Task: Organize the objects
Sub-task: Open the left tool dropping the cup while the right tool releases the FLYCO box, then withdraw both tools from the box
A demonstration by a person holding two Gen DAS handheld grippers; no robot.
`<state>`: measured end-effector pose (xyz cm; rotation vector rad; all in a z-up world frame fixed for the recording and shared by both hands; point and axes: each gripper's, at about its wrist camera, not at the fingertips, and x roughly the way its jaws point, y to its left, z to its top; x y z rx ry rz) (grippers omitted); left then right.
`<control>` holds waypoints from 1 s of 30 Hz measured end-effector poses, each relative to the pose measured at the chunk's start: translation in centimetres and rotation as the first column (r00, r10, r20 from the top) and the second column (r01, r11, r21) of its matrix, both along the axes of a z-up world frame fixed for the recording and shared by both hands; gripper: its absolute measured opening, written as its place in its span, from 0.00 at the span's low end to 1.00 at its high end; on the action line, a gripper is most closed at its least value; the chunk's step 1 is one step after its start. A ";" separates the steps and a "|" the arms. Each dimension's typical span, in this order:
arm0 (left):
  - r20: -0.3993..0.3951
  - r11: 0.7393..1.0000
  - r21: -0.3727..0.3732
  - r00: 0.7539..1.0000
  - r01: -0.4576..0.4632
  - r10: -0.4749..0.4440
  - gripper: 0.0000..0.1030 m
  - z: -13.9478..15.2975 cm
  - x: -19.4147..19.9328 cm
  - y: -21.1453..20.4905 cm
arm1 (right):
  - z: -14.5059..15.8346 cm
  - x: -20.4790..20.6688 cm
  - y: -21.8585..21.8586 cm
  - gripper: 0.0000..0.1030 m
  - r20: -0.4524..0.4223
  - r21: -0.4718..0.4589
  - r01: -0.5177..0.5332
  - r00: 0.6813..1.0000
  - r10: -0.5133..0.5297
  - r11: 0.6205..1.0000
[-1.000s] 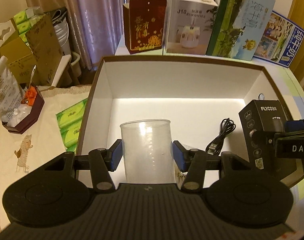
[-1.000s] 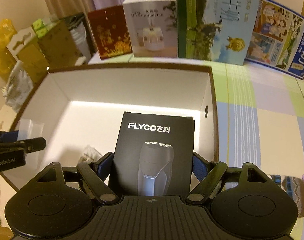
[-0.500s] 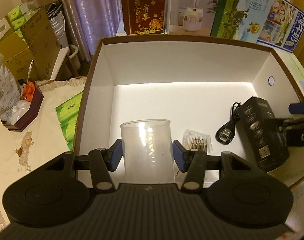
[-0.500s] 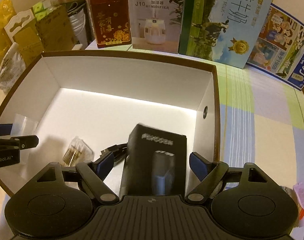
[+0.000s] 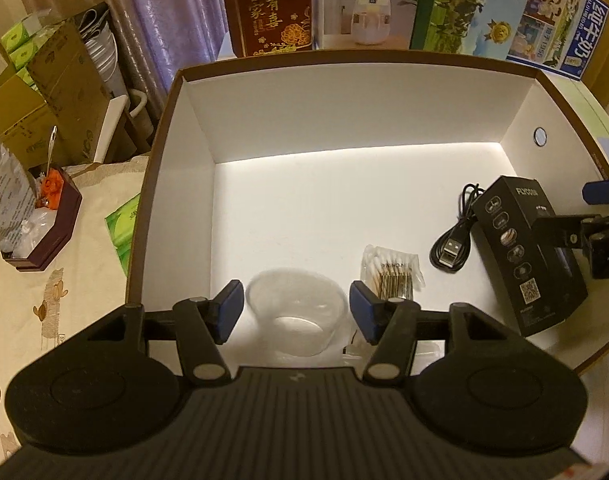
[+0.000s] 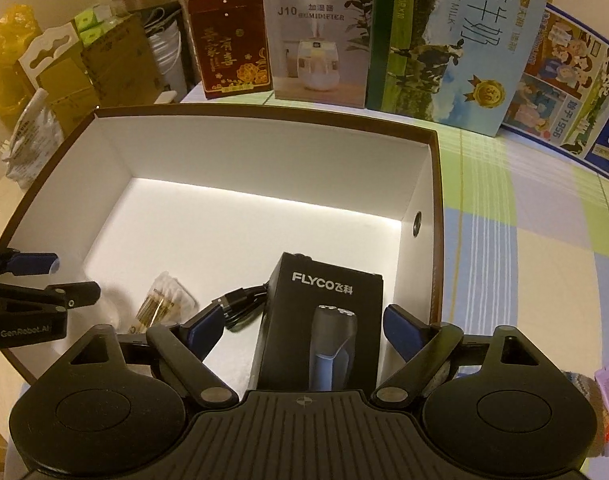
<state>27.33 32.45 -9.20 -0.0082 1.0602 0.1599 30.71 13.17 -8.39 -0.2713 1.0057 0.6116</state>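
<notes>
A big open box with white inside and brown rim (image 5: pixel 344 120) (image 6: pixel 264 152) holds everything. A clear plastic cup (image 5: pixel 296 316) stands on its floor near the front left. My left gripper (image 5: pixel 296 312) is open, its pads apart from the cup on either side. A black FLYCO shaver box (image 6: pixel 324 328) (image 5: pixel 528 256) lies at the front right. My right gripper (image 6: pixel 300 332) is open around it, its pads not touching. A black USB cable (image 5: pixel 452 244) (image 6: pixel 240 304) and a packet of cotton swabs (image 5: pixel 392 276) (image 6: pixel 160 304) lie between them.
Upright cartons stand behind the box: a red one (image 6: pixel 232 48), a white humidifier box (image 6: pixel 320 40), a green milk box (image 6: pixel 452 48). Left of the box are green tissue packs (image 5: pixel 124 224) and a dark tray of small items (image 5: pixel 44 232). A checked cloth (image 6: pixel 524 240) lies to the right.
Both grippers have opened. The cup and the shaver box, held a second ago, now rest on the box floor. Both grippers have pulled up and back a little.
</notes>
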 end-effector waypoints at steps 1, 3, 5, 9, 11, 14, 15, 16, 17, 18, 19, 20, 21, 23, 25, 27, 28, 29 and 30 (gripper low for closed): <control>-0.001 1.000 -0.001 1.000 0.003 -0.003 0.57 0.0 -0.1 -0.1 | 0.1 -0.1 0.0 0.83 -0.001 0.002 -0.004 1.000 0.004 1.000; -0.001 1.000 -0.008 1.000 0.005 -0.005 0.59 0.0 -0.2 -0.2 | 0.2 -0.3 -0.2 0.85 0.000 0.009 -0.012 1.000 0.012 1.000; -0.003 1.000 -0.010 1.000 0.008 -0.008 0.62 0.2 -0.3 -0.3 | 0.4 -0.5 -0.4 0.87 -0.003 0.019 -0.023 1.000 0.023 1.000; 0.007 1.000 -0.012 1.000 0.011 -0.011 0.71 0.8 -0.8 -0.5 | 0.9 -1.2 -1.1 0.90 -0.002 0.041 -0.042 0.999 0.042 0.998; 0.017 1.000 -0.017 1.000 0.010 -0.010 0.71 1.3 -1.1 -0.5 | 1.2 -1.6 -1.4 0.91 0.001 0.055 -0.049 0.999 0.049 0.997; 0.029 1.000 -0.026 1.000 0.003 -0.003 0.71 2.1 -1.6 -0.6 | 1.6 -2.1 -1.9 0.92 0.001 0.074 -0.057 0.998 0.057 0.996; 0.032 1.000 -0.028 0.999 0.001 0.000 0.72 2.3 -1.8 -0.6 | 1.8 -2.3 -2.0 0.92 0.002 0.078 -0.061 0.998 0.061 0.995; 0.035 1.000 -0.031 0.999 -0.003 0.004 0.72 2.6 -1.9 -0.7 | 1.9 -2.5 -2.1 0.92 0.003 0.082 -0.063 0.998 0.063 0.995; 0.038 0.999 -0.036 0.999 -0.008 0.009 0.72 2.9 -2.1 -0.8 | 2.1 -2.7 -2.3 0.92 0.003 0.086 -0.064 0.998 0.064 0.994; 0.039 0.999 -0.041 0.999 -0.012 0.014 0.72 3.1 -2.3 -0.9 | 2.2 -2.8 -2.5 0.93 0.002 0.092 -0.064 0.998 0.064 0.994; 0.040 0.999 -0.047 0.999 -0.017 0.019 0.72 3.4 -2.5 -1.1 | 2.3 -2.9 -2.7 0.93 0.001 0.098 -0.063 0.998 0.063 0.993; 0.040 0.998 -0.053 0.999 -0.023 0.025 0.72 3.6 -2.7 -1.2 | 2.5 -3.1 -2.9 0.93 0.000 0.103 -0.062 0.998 0.062 0.993; 0.042 0.998 -0.058 0.999 -0.027 0.030 0.72 3.8 -2.9 -1.3 | 2.6 -3.2 -3.0 0.93 -0.001 0.107 -0.061 0.998 0.061 0.992; 0.045 0.997 -0.066 0.998 -0.036 0.039 0.72 4.3 -3.2 -1.6 | 2.9 -3.5 -3.4 0.93 -0.002 0.114 -0.061 0.998 0.061 0.992; 0.049 0.996 -0.077 0.998 -0.046 0.050 0.72 4.8 -3.6 -1.9 | 3.1 -4.0 -3.8 0.93 -0.002 0.121 -0.060 0.998 0.061 0.991; 0.060 0.995 -0.084 0.997 -0.052 0.057 0.72 5.3 -4.1 -2.3 | 3.4 -4.3 -4.3 0.93 -0.002 0.129 -0.059 0.998 0.060 0.990; 0.065 0.995 -0.086 0.996 -0.052 0.058 0.72 5.6 -4.3 -2.5 | 3.5 -4.5 -4.5 0.94 -0.003 0.135 -0.058 0.998 0.059 0.989; 0.072 0.995 -0.087 0.996 -0.053 0.060 0.72 5.9 -4.6 -2.7 | 3.6 -4.7 -4.8 0.94 -0.003 0.139 -0.056 0.998 0.057 0.989; 0.077 0.995 -0.088 0.995 -0.054 0.061 0.72 6.2 -4.8 -3.0 | 3.8 -4.9 -5.0 0.94 -0.003 0.144 -0.055 0.998 0.056 0.988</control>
